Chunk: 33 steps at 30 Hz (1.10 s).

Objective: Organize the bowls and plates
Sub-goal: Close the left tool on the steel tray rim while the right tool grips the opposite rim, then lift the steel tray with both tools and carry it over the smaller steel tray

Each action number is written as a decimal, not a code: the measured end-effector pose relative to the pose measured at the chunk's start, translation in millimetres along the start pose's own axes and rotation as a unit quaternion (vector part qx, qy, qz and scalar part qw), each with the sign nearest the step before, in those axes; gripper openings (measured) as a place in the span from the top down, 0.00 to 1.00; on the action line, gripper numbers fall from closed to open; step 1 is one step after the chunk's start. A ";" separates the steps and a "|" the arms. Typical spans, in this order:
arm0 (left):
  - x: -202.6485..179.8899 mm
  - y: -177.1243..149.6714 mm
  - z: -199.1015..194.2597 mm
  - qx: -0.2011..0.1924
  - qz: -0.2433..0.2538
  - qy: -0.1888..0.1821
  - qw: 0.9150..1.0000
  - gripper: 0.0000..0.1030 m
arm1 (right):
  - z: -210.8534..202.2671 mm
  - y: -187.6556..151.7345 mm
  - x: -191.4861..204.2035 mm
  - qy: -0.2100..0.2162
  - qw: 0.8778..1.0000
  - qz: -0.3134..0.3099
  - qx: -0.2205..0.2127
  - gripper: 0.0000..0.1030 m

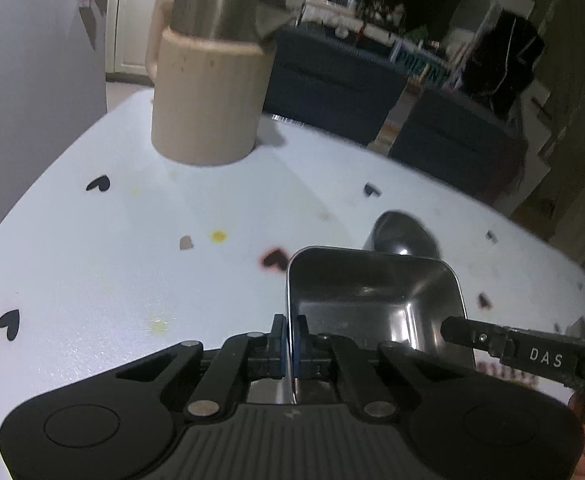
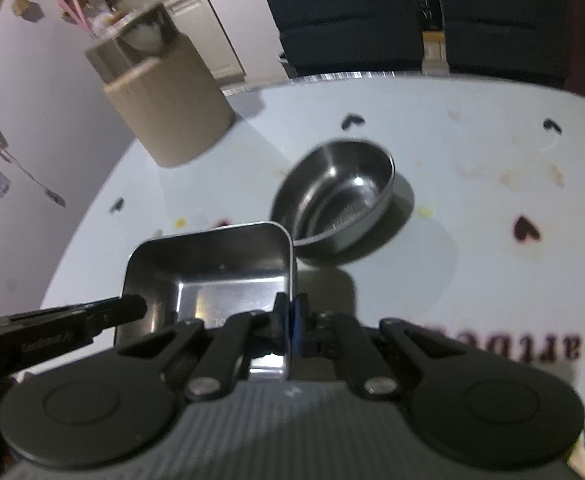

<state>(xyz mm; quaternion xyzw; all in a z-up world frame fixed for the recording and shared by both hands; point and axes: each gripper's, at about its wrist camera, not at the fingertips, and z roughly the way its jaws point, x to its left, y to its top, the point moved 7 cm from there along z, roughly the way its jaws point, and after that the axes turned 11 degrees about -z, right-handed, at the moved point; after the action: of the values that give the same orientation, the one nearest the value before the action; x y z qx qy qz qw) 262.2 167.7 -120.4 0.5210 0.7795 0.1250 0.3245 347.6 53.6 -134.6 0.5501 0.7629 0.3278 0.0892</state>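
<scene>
A rectangular steel dish [image 1: 372,292] is gripped from both sides. My left gripper [image 1: 291,332] is shut on its left wall, blue pads pressing the thin rim. My right gripper [image 2: 291,320] is shut on the right wall of the same dish [image 2: 212,272]. Each view shows the other gripper's black finger reaching in: the right one [image 1: 492,340] and the left one [image 2: 72,320]. A round steel bowl [image 2: 336,196] stands empty on the table just beyond the dish, partly hidden behind it in the left wrist view [image 1: 402,236].
A beige jug with a steel top [image 1: 208,92] [image 2: 164,100] stands at the far left of the white, heart-printed table [image 1: 112,260]. Dark blue chairs [image 2: 348,20] line the far edge. A wall runs close along the left side.
</scene>
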 end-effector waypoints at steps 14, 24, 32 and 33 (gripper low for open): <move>-88.7 -34.0 -59.7 -0.047 0.018 -0.070 0.996 0.96 | -106.1 -18.4 -44.6 0.008 0.997 0.011 -0.071 0.96; -164.0 -83.6 -54.8 -0.024 0.043 -0.116 0.992 0.96 | -169.8 -59.7 -99.9 -0.012 0.994 0.030 -0.103 0.95; -220.3 -117.5 -36.8 -0.003 0.079 -0.130 0.988 0.96 | -200.4 -94.6 -150.6 -0.037 0.987 0.092 -0.125 0.94; -226.2 -122.3 -34.8 0.000 0.082 -0.132 0.988 0.96 | -203.4 -98.7 -155.4 -0.040 0.986 0.097 -0.128 0.94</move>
<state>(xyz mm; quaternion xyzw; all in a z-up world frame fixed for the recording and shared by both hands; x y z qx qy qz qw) 206.3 -81.4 -74.3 0.5952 0.6847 0.0811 0.4128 228.3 -185.4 -72.0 0.6181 0.6537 0.4076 0.1568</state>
